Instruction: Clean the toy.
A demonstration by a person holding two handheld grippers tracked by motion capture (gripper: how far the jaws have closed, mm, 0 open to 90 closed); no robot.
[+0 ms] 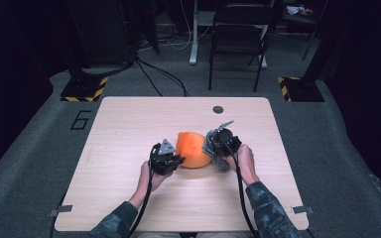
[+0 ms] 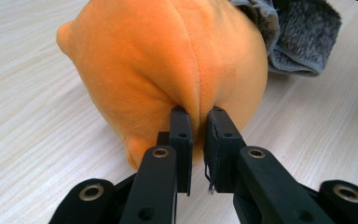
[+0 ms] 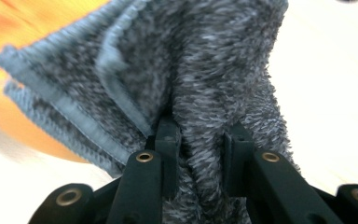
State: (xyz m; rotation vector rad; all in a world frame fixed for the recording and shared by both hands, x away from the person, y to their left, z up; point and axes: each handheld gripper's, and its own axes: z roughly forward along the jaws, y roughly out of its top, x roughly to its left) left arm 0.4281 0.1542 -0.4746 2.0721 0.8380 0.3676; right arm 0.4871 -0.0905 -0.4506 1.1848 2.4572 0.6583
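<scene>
Orange plush (image 2: pixel 168 70) and grey cloth (image 3: pixel 205 70) between pinching jaws

Orange plush pouch (image 1: pixel 192 148) at frame centre on counter (image 1: pixel 129 129); grey fuzzy cloth (image 1: pixel 212 146) bunched against its right side.

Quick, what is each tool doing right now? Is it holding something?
Left tool: closed, pinching a fold of the orange plush.
Right tool: closed on the grey fuzzy cloth.
</scene>
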